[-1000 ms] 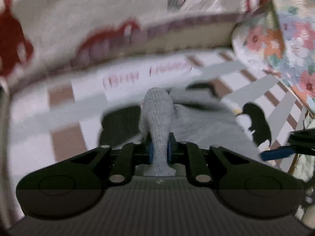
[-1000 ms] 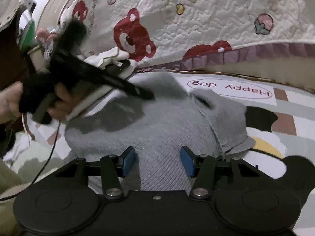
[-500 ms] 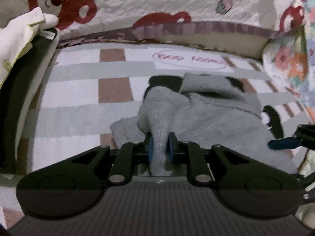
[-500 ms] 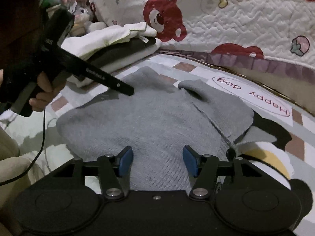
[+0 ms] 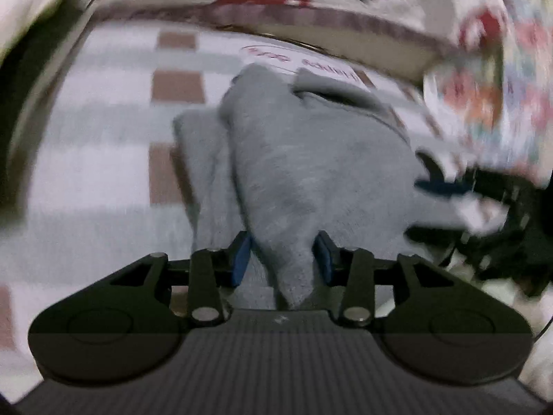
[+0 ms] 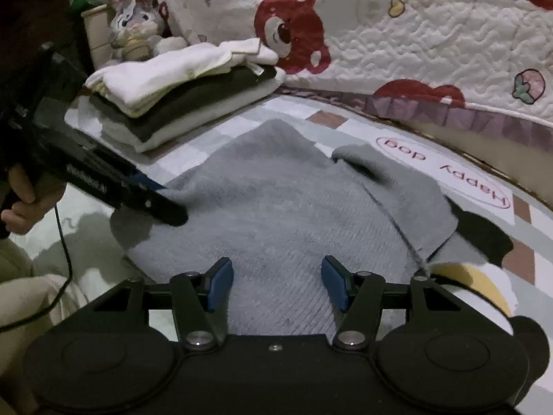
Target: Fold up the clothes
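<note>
We hold a pair of tongs in each hand over a grey sweater (image 6: 276, 214) that lies spread on a checked mat (image 6: 525, 242), at the foot of a bear-print quilt (image 6: 432, 45). The left tongs (image 5: 281, 257) stand parted, with a fold of the sweater (image 5: 311, 173) lying loose between the blue pads; the view is blurred. The right tongs (image 6: 274, 282) are wide apart at the sweater's near edge, gripping nothing. At the far left a stack of folded clothes (image 6: 179, 97) sits on the mat, a plush rabbit (image 6: 133, 24) behind it. A hand (image 6: 19, 204) grips the left tongs' handle.
</note>
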`<state>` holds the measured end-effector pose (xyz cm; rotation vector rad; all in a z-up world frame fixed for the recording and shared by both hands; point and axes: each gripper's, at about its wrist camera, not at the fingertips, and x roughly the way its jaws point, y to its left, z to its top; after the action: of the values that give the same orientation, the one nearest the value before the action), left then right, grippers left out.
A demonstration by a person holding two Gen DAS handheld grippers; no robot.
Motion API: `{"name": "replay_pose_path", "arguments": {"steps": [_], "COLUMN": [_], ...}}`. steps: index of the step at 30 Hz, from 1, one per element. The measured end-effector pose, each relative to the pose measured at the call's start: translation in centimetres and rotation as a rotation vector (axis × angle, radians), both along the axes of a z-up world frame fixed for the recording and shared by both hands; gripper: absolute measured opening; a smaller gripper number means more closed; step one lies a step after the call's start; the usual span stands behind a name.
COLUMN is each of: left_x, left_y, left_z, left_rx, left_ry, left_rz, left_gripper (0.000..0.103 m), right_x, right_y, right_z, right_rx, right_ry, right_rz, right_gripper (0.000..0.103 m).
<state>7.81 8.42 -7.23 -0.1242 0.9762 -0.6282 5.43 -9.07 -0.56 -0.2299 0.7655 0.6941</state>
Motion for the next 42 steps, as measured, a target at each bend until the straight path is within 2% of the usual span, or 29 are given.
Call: {"name": "replay_pose_path", "arguments": {"steps": [2, 5, 7, 9, 13, 15, 16, 18, 20, 21, 23, 25, 26, 27, 28, 29, 30, 32, 35, 40, 42], "left_x": [0.0, 0.0, -0.3, 0.2, 1.8, 2.4, 2.7, 3.2, 3.2, 3.1, 3.0, 2.9, 3.0, 3.2, 3.3, 3.5, 3.5, 3.3, 3.0, 3.1, 3.3], "left_y": [-0.4, -0.9, -1.0, -1.2, -1.7, -2.1, -2.6, -3.9, -5.4, -6.1, -6.1, -6.0, -5.9, -5.8, -5.7, -5.5, -5.5, -5.5, -5.4, -4.7, -4.3], "left_z": [0.2, 0.6, 0.8, 1.4, 4.1, 6.3, 6.7, 6.8, 5.5, 4.5, 3.2, 2.0, 1.9, 1.9, 1.9, 1.8, 1.8, 1.8, 1.9, 2.0, 1.9], "left_rx": [0.021, 0.053, 0.07, 0.082, 0.115, 0.08, 0.064, 0.049, 0.088, 0.115, 0.108, 0.095, 0.089, 0.083, 0.075, 0.066, 0.065, 0.065, 0.067, 0.045, 0.029], "left_ry": [-0.016, -0.04, -0.051, -0.055, -0.081, -0.139, -0.138, -0.126, -0.126, -0.118, -0.092, -0.065, -0.059, -0.05, -0.038, -0.025, -0.025, -0.03, -0.038, -0.024, -0.012], "left_rz": [-0.011, -0.028, -0.038, -0.06, -0.147, -0.175, -0.186, -0.211, -0.238, -0.243, -0.225, -0.204, -0.2, -0.196, -0.188, -0.179, -0.176, -0.172, -0.166, -0.138, -0.125], "left_gripper": [0.041, 0.041, 0.041, 0.041, 0.04, 0.039, 0.039, 0.038, 0.038, 0.038, 0.038, 0.038, 0.038, 0.038, 0.038, 0.038, 0.038, 0.038, 0.038, 0.038, 0.038], "right_x": [0.4, 1.8, 3.3, 5.5, 10.5, 12.1, 12.5, 13.0, 13.0, 13.0, 12.8, 12.7, 12.7, 12.9, 13.1, 13.2, 13.1, 12.5, 10.3, 3.4, 1.6], "right_y": [-0.4, -2.6, -5.4, -8.2, -12.7, -13.9, -14.2, -14.0, -14.0, -14.1, -14.1, -14.1, -14.1, -14.0, -13.8, -13.5, -13.2, -12.4, -10.4, -5.7, -4.9], "right_z": [0.3, 1.8, 2.7, 2.4, -1.1, -3.1, -3.9, -5.4, -6.2, -6.5, -7.2, -7.6, -7.7, -7.6, -7.5, -7.2, -6.6, -5.2, -2.7, 0.7, 0.6], "right_rx": [0.026, 0.158, 0.29, 0.363, 0.515, 0.588, 0.615, 0.619, 0.622, 0.624, 0.628, 0.648, 0.662, 0.681, 0.701, 0.705, 0.69, 0.64, 0.514, 0.17, 0.08], "right_ry": [0.025, 0.082, 0.097, 0.125, 0.306, 0.385, 0.413, 0.433, 0.434, 0.433, 0.431, 0.415, 0.392, 0.375, 0.363, 0.347, 0.314, 0.231, 0.088, -0.183, -0.217], "right_rz": [-0.008, -0.03, -0.108, -0.218, -0.38, -0.427, -0.442, -0.461, -0.502, -0.525, -0.572, -0.567, -0.546, -0.508, -0.465, -0.434, -0.407, -0.357, -0.244, 0.036, 0.102], "right_gripper": [0.064, 0.062, 0.062, 0.063, 0.064, 0.064, 0.064, 0.064, 0.065, 0.069, 0.069, 0.069, 0.068, 0.051, 0.042, 0.028, 0.017, 0.006, 0.006, 0.006, 0.005]}}
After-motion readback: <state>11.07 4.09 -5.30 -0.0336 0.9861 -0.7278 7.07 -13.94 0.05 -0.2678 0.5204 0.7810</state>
